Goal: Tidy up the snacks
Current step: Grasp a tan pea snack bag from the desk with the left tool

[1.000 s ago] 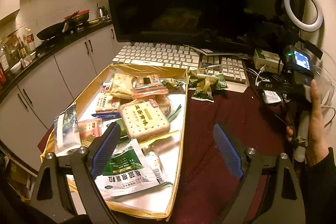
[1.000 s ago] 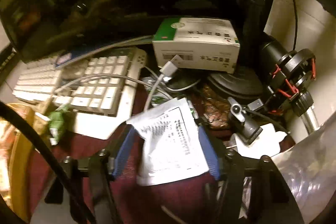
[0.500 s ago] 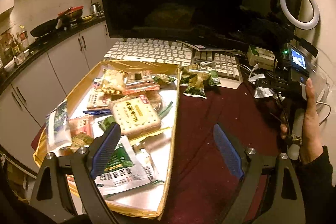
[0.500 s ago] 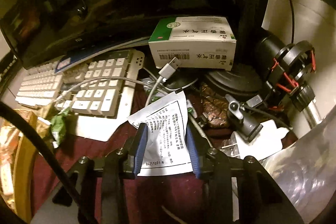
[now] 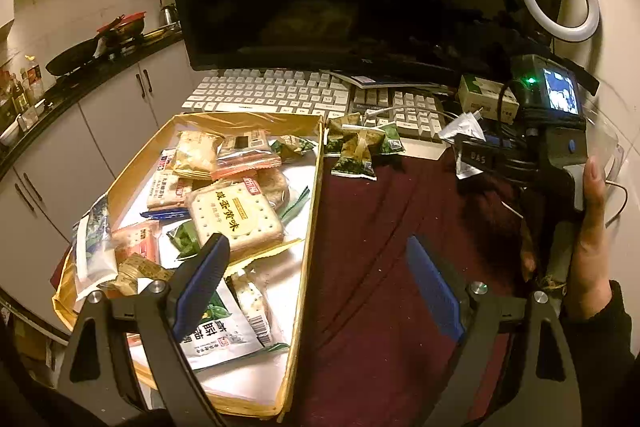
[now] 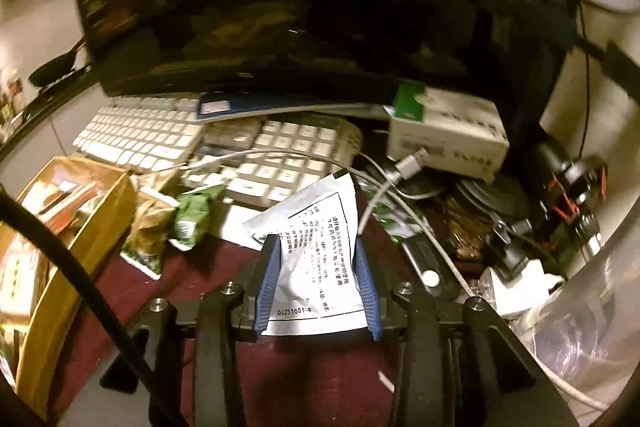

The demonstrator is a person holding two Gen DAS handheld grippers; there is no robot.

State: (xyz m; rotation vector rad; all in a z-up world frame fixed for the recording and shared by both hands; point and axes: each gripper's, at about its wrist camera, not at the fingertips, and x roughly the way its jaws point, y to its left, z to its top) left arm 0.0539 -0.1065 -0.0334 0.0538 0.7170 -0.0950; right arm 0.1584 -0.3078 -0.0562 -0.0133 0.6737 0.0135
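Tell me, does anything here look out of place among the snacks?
Yes. The right claw is shut on a white printed sachet that looks more like medicine than a snack. Also, a few green snack packs lie loose outside the gold tray, against the keyboard.

Glossy foil sachet [image 6: 316,259], matt maroon cloth [image 5: 380,227], cardboard tray [image 5: 308,219]

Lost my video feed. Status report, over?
Right gripper shut on white sachet. Left gripper open, empty. Snack box left. White cable alongside.
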